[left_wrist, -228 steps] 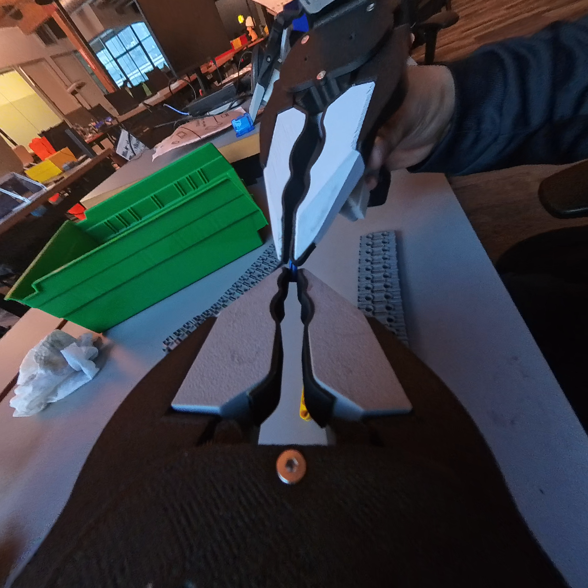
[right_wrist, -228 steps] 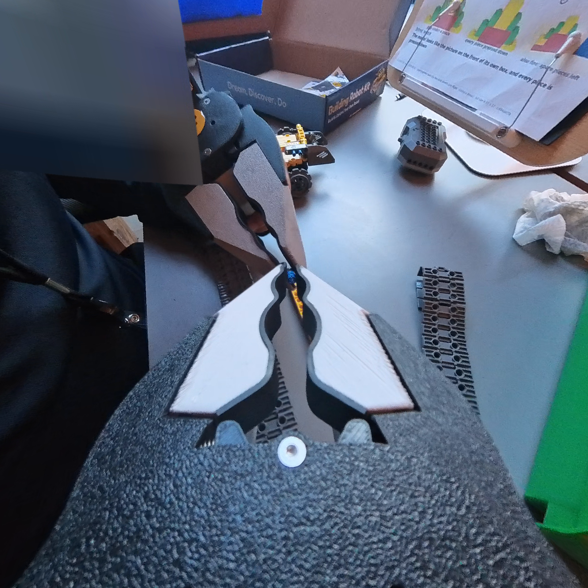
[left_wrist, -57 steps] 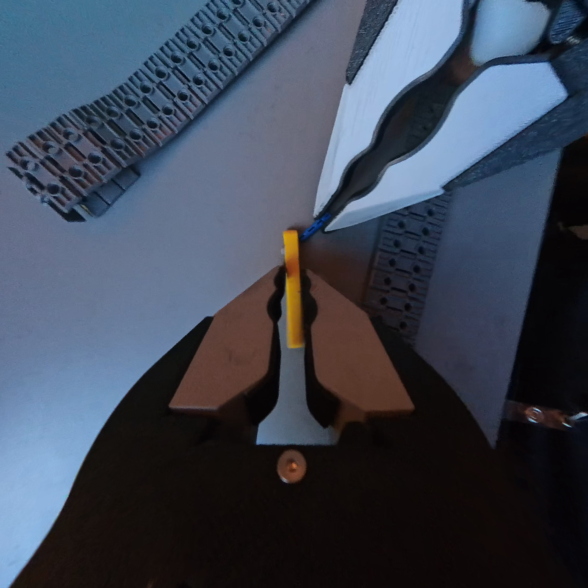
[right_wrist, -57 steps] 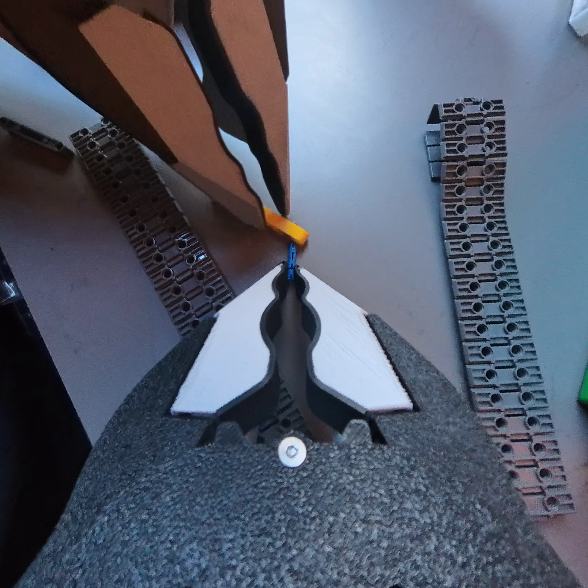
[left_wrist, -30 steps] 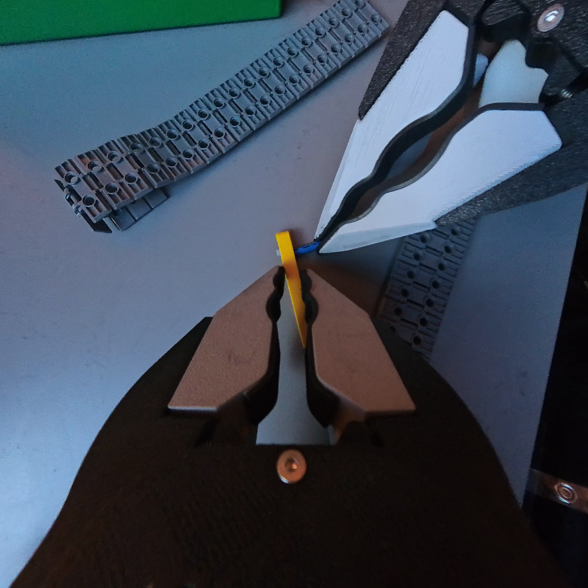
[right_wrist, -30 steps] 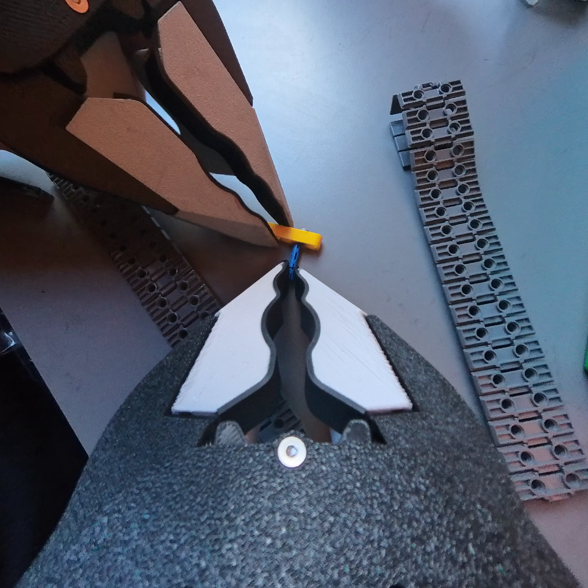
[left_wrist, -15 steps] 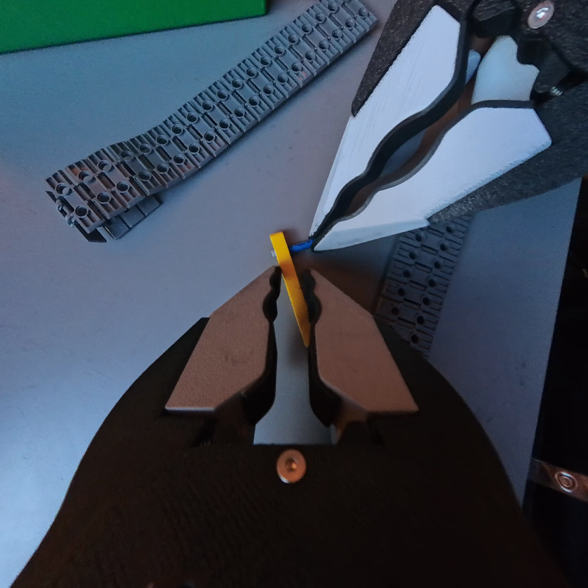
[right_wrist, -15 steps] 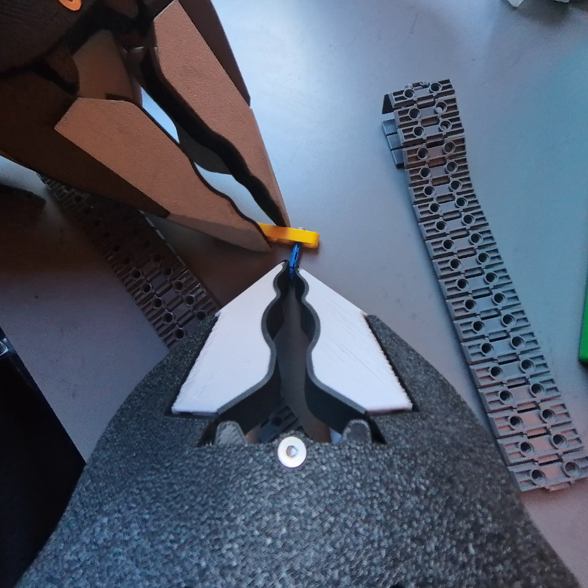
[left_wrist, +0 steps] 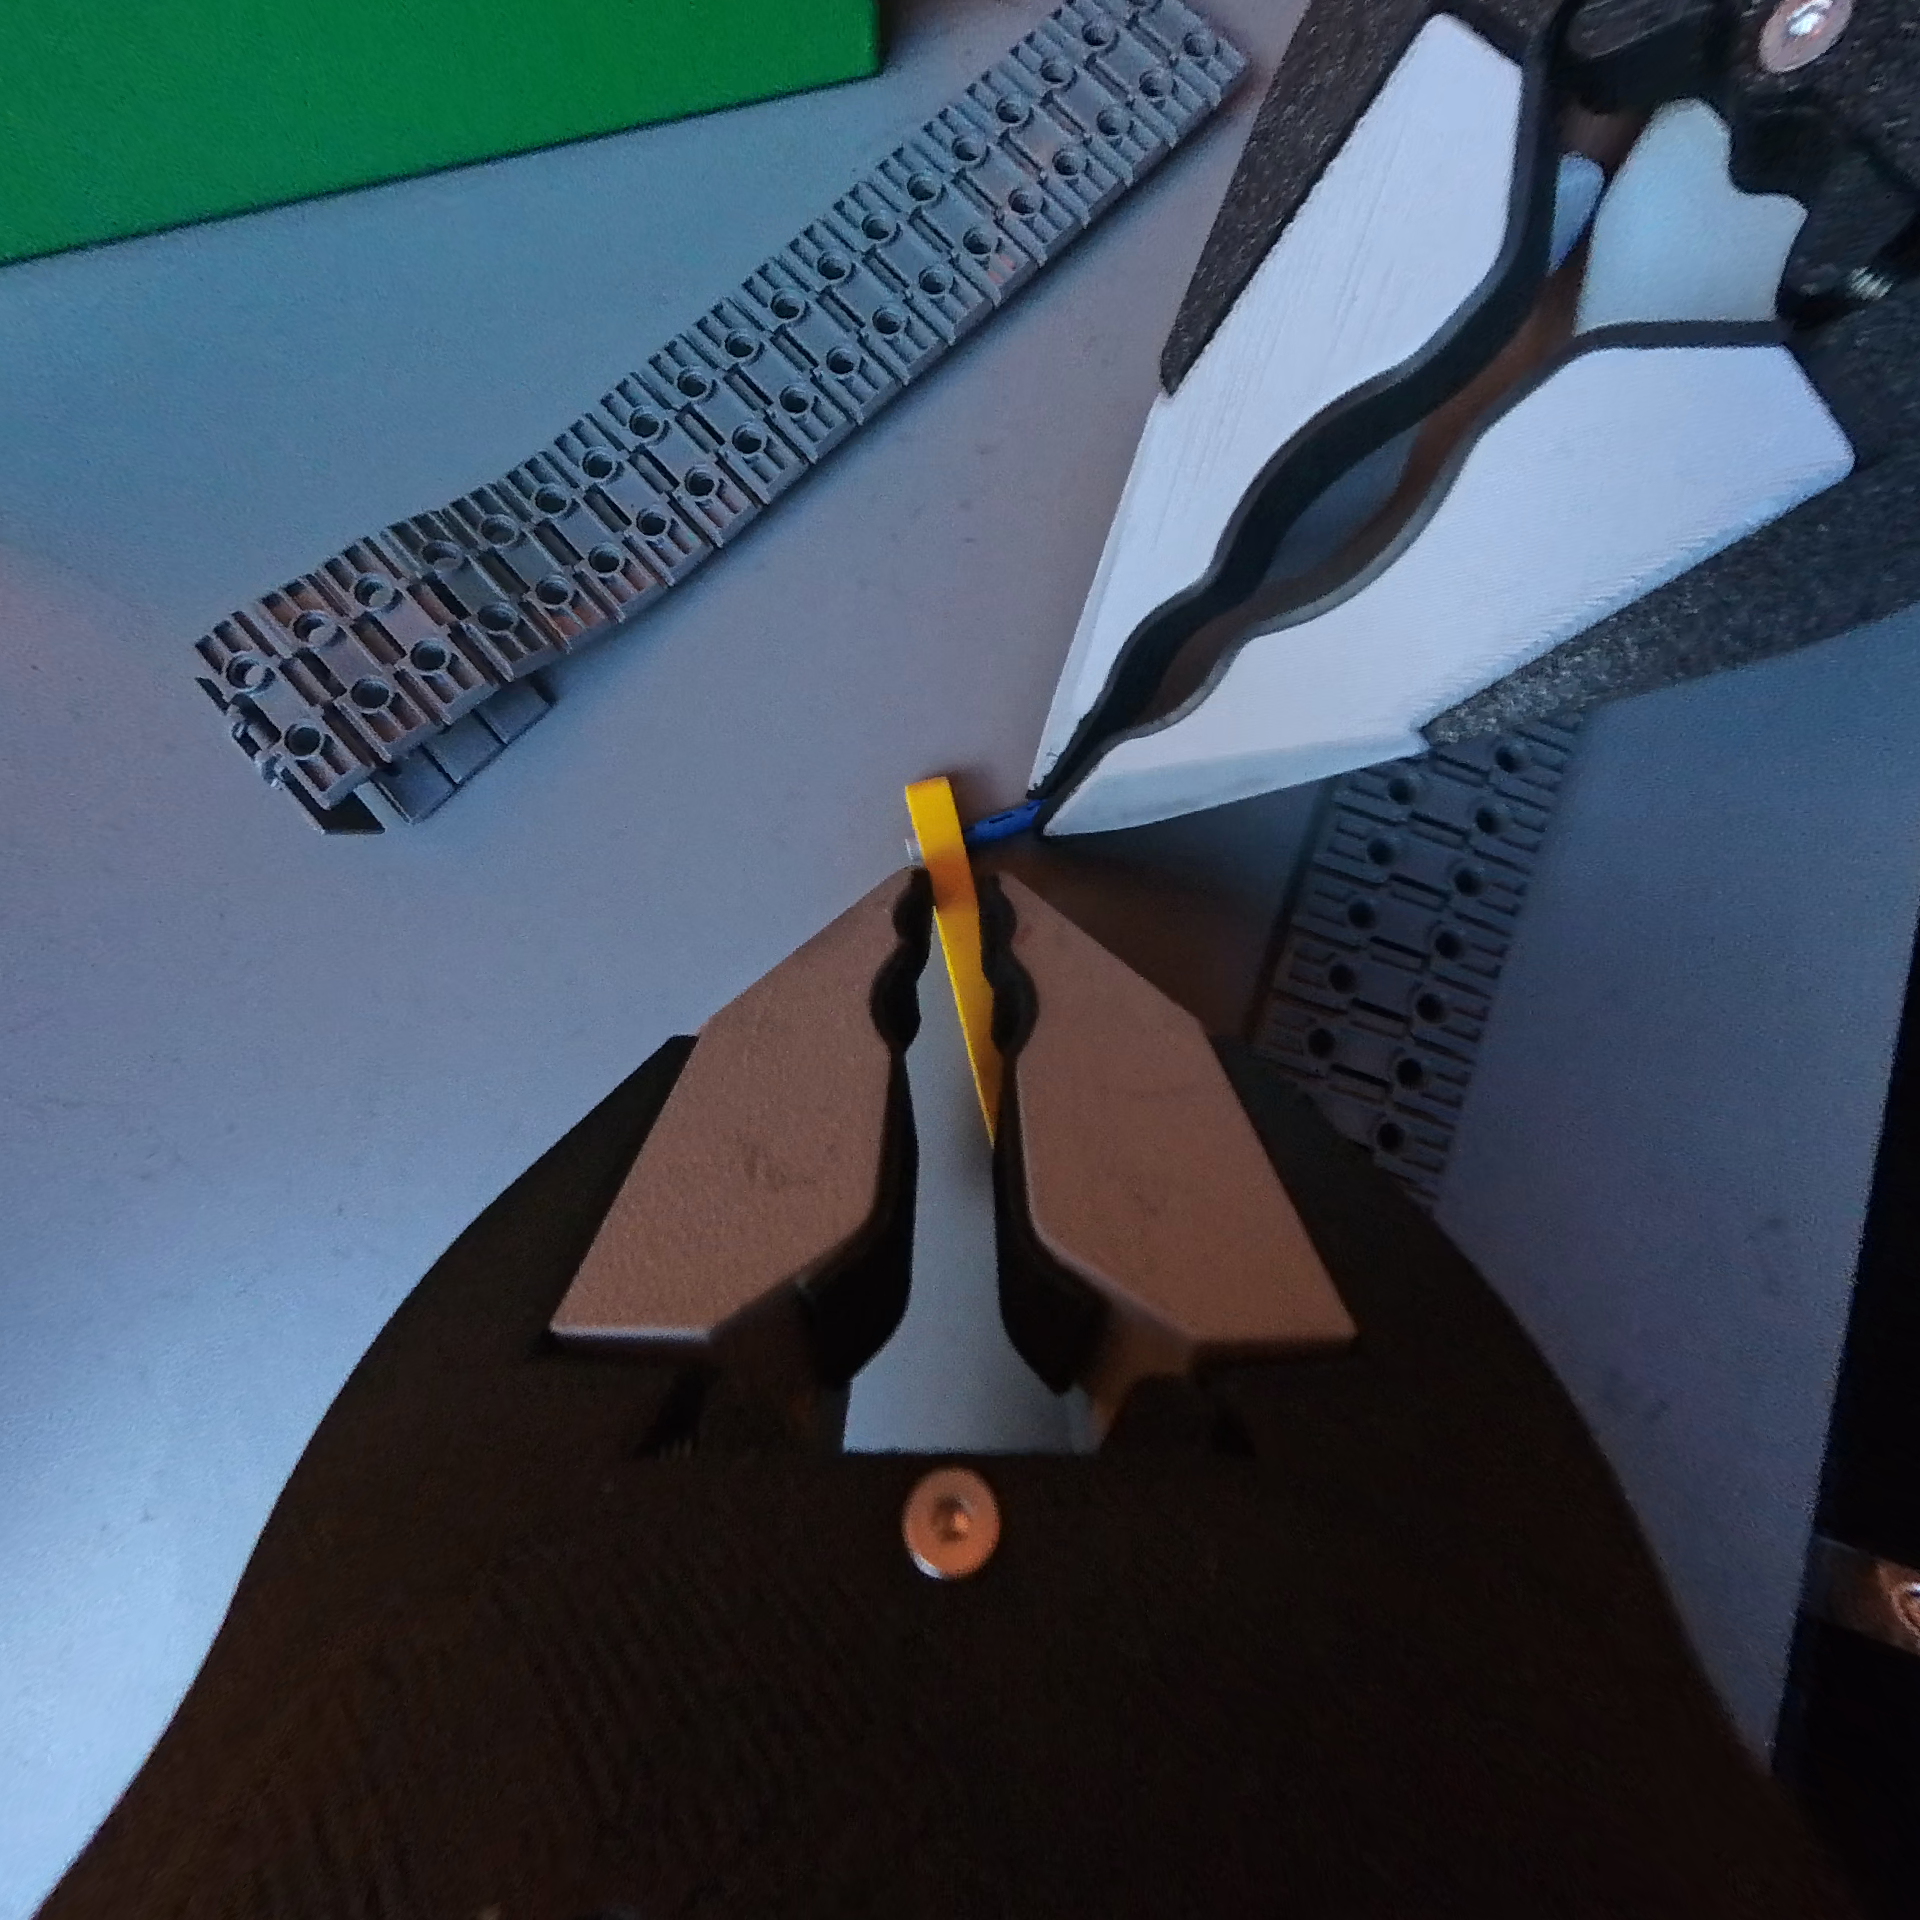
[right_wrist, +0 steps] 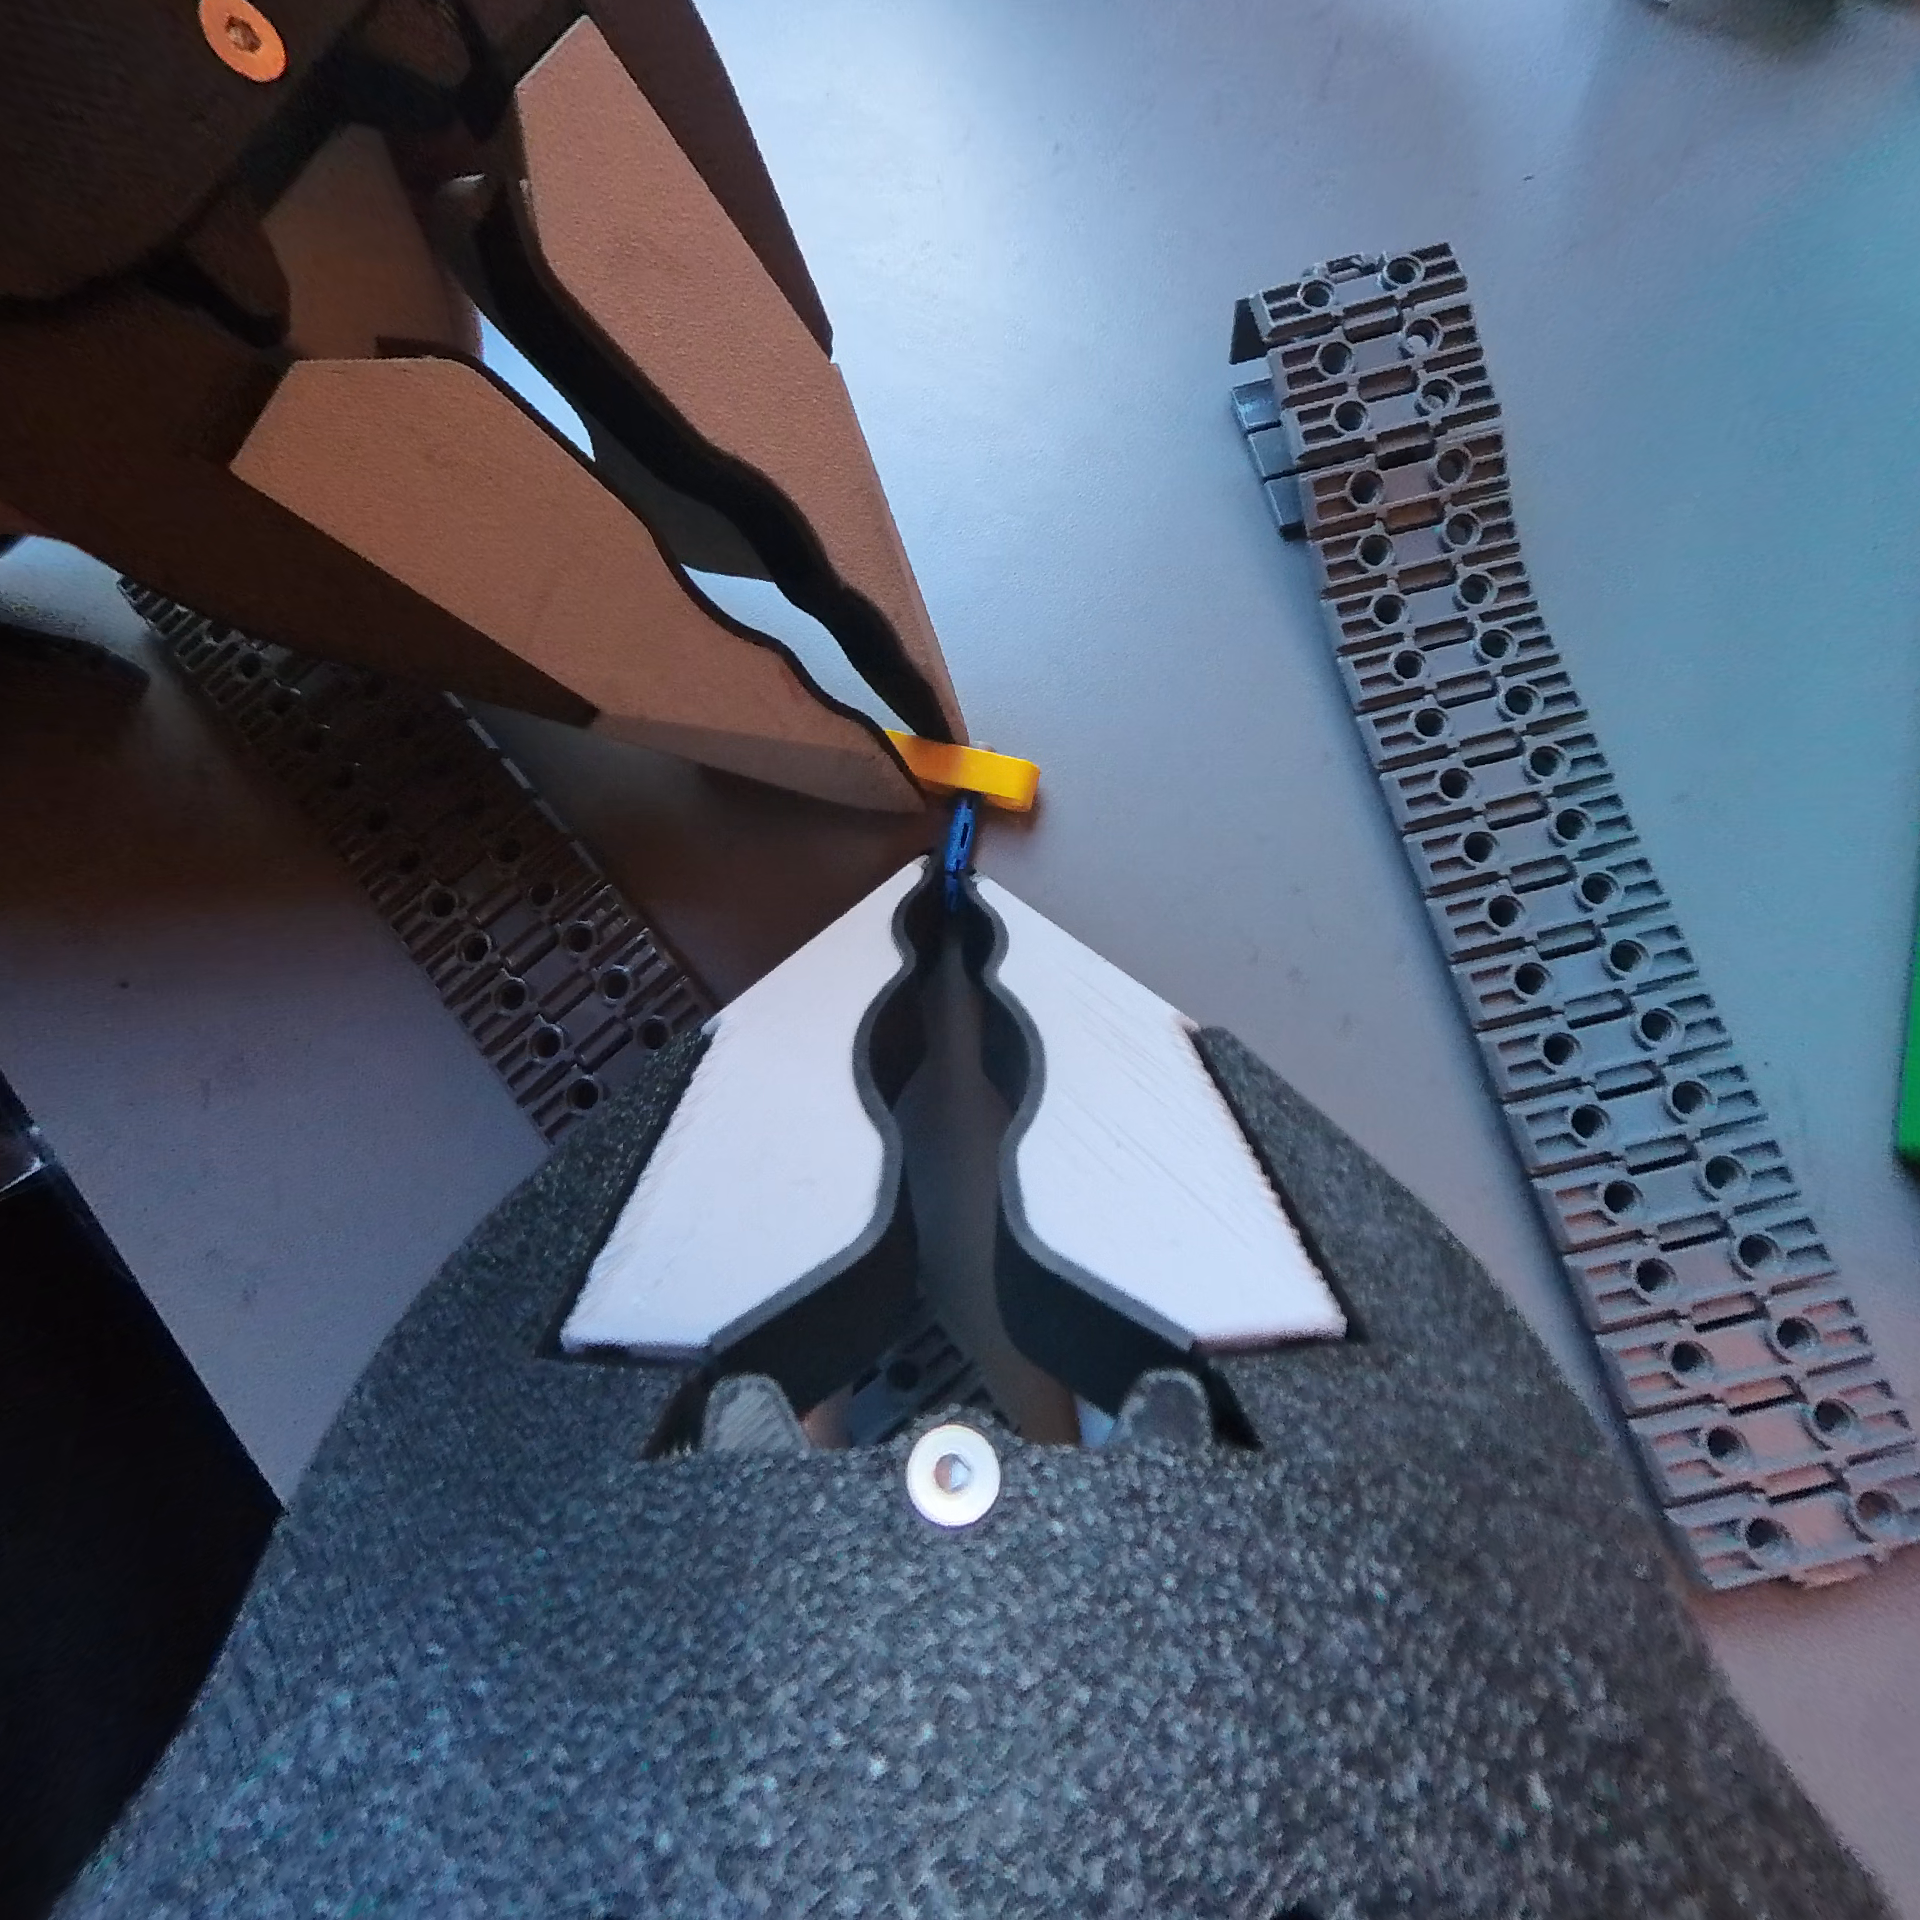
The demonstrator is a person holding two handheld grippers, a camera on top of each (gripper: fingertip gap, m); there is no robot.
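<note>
In my left wrist view, my left gripper pinches a flat yellow beam. My right gripper comes in from the right, pinching a tiny blue pin that touches the beam's tip. A grey track strip lies on the grey table near a green bin.

In my right wrist view, my right gripper squeezes the blue pin against the yellow beam, which my left gripper holds. 1 track strip lies to the right, and another track strip lies under my left gripper.

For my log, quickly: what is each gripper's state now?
Left gripper: shut on the yellow beam.
Right gripper: shut on the blue pin.
</note>
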